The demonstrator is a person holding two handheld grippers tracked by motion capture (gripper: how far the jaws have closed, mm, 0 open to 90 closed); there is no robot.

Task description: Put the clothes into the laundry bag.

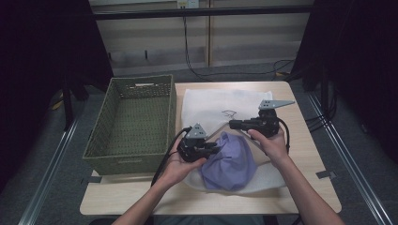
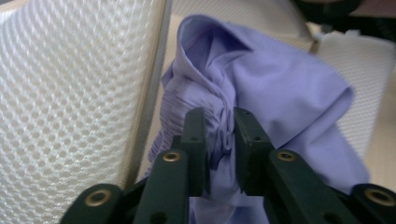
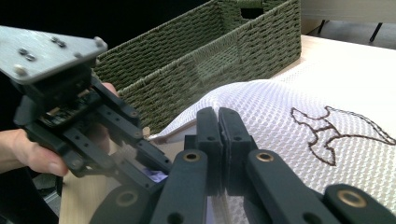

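A purple garment (image 1: 230,161) lies bunched at the front of a white mesh bag (image 1: 220,101) on the table. My left gripper (image 1: 217,147) comes at it from the left. In the left gripper view the left gripper (image 2: 219,126) is shut on a gathered fold of the purple garment (image 2: 289,88), with the mesh bag (image 2: 70,93) rising at the left. My right gripper (image 1: 232,124) sits just behind it. In the right gripper view the right gripper (image 3: 218,119) is shut on the raised edge of the mesh bag (image 3: 289,112), and the left gripper (image 3: 154,158) shows beside it.
An empty green woven basket (image 1: 141,80) stands on the left half of the table, close beside the bag; it appears as the basket (image 3: 210,51) in the right gripper view. A dark stitched figure (image 3: 336,130) marks the bag. Bare tabletop (image 1: 305,140) lies to the right.
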